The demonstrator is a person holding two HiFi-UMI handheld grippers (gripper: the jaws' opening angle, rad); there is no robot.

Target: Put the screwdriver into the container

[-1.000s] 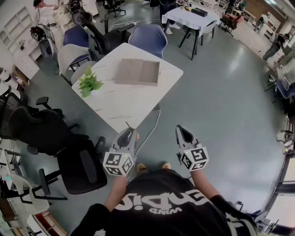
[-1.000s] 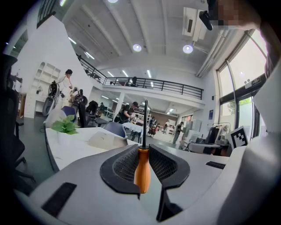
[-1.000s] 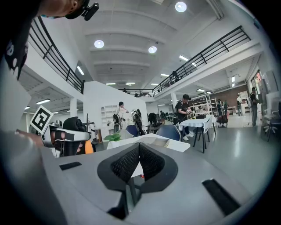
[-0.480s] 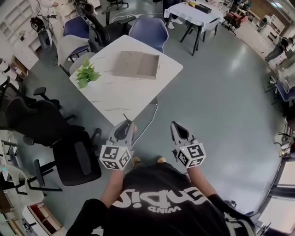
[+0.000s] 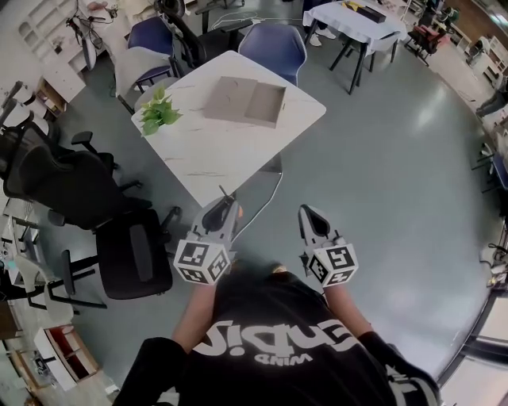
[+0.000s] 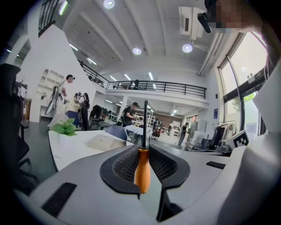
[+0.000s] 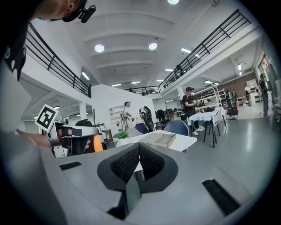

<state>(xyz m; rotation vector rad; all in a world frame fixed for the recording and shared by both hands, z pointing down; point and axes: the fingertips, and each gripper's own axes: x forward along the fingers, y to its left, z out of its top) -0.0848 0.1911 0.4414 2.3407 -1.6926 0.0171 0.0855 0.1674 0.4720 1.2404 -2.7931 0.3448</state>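
My left gripper (image 5: 225, 209) (image 6: 143, 151) is shut on a screwdriver (image 6: 142, 169) with an orange handle; its dark shaft sticks straight up past the jaws. In the head view the screwdriver (image 5: 232, 208) shows just off the near corner of a white table (image 5: 206, 158). The container (image 5: 244, 101), a flat grey-brown open box, lies on the far part of that table and also shows as a low box (image 6: 105, 141) (image 7: 160, 139) in both gripper views. My right gripper (image 5: 311, 219) (image 7: 138, 154) is shut and holds nothing, over the floor to the right of the left one.
A small green plant (image 5: 158, 113) stands at the table's left corner. Black office chairs (image 5: 119, 238) crowd the left side, blue chairs (image 5: 272, 45) stand behind the table. Another white table (image 5: 357, 24) is farther back. Grey floor spreads to the right.
The view has shifted a little; the table sits slightly more to the right and nearer. Both grippers keep their places in front of the person, the left still holding the screwdriver.
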